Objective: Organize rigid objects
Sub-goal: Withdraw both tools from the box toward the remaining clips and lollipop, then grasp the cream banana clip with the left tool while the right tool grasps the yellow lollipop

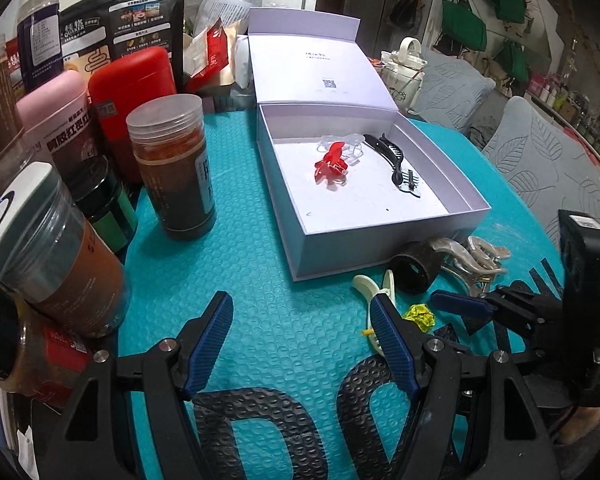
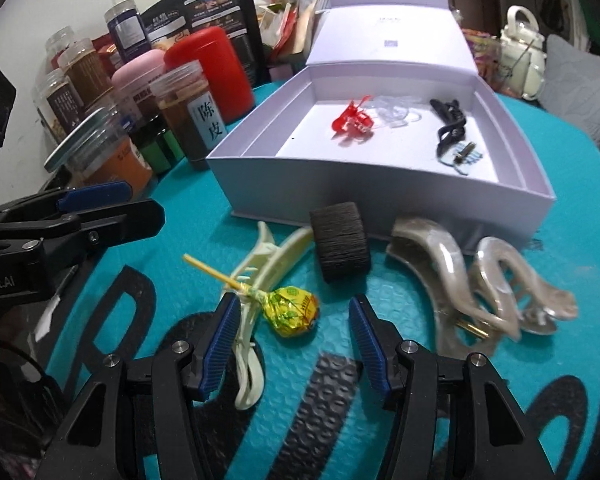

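Teal bubble-textured mat (image 2: 400,280) carries an open white box (image 2: 380,184) toward its far edge, lid folded back. Inside the box: a red claw clip (image 2: 352,120) and a clear clip (image 2: 396,110) near the middle, touching each other; a black clip (image 2: 448,124) and a small pale blue clip (image 2: 466,156) along the right wall.

Outside, just beside the box's near wall, lie a black cylinder (image 2: 342,246), a cream claw clip (image 2: 260,276), a yellow-wrapped lollipop (image 2: 294,310) resting across that clip, and a translucent beige clip (image 2: 480,276).

Right gripper (image 2: 292,344) is released, jaws spread wide, with the lollipop between the fingertips; neither pad touches it. Left gripper (image 1: 304,340) is likewise released and holds nothing, low over the mat's near edge.

Jars and canisters (image 1: 172,168) crowd the mat's left edge
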Available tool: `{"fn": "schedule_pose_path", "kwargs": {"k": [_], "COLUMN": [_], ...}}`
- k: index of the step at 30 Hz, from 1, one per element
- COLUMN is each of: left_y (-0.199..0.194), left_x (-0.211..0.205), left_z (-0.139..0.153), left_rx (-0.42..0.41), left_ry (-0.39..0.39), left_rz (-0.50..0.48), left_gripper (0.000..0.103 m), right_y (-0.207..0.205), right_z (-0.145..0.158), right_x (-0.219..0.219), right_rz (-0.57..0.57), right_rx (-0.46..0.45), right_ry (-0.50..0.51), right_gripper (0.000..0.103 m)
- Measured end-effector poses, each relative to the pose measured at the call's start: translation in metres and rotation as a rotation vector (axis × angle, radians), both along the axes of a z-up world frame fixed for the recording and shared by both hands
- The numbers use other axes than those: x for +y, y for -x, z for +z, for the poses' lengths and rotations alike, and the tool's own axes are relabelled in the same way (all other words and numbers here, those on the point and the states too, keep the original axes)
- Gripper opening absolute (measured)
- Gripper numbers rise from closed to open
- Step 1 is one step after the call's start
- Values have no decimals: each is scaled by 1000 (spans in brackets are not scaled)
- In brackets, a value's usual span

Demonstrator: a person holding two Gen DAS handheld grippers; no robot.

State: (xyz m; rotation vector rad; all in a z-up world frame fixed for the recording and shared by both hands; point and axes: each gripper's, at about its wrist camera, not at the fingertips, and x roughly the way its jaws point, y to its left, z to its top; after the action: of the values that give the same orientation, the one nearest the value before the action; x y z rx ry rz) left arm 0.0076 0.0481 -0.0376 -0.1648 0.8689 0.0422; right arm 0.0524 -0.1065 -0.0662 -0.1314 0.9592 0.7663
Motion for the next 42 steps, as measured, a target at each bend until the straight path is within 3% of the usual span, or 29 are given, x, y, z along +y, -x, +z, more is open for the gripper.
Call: {"fn": "schedule_pose_path", "kwargs": {"k": [4, 8, 23, 37, 41, 42], "left_y": [-1, -2, 1, -16, -23, -24], "left_x": [-1, -3, -22, -64, -71, -71], "left_z": [1, 1, 4, -29, -39, -41], "left_rx": [-6, -6, -28, 28, 70, 86], "left_ry": [5, 8, 22, -6, -21, -29], "left_rz": [-6, -11, -45, -124, -133, -130], "left_gripper": [71, 71, 71, 71, 54, 42], "right_y": [-6, -7, 11, 31, 33, 33], "right_z": [-4, -4, 16, 18, 15, 13], "right_x": [-1, -2, -41, -94, -103, -104], "right_rz": [14, 47, -65, -221, -252, -254], "right_rx": [31, 68, -1, -32, -35, -34], "right_ry": [-49, -104, -94, 2, 24, 28], "right_gripper": [52, 27, 26, 26, 26, 26]}}
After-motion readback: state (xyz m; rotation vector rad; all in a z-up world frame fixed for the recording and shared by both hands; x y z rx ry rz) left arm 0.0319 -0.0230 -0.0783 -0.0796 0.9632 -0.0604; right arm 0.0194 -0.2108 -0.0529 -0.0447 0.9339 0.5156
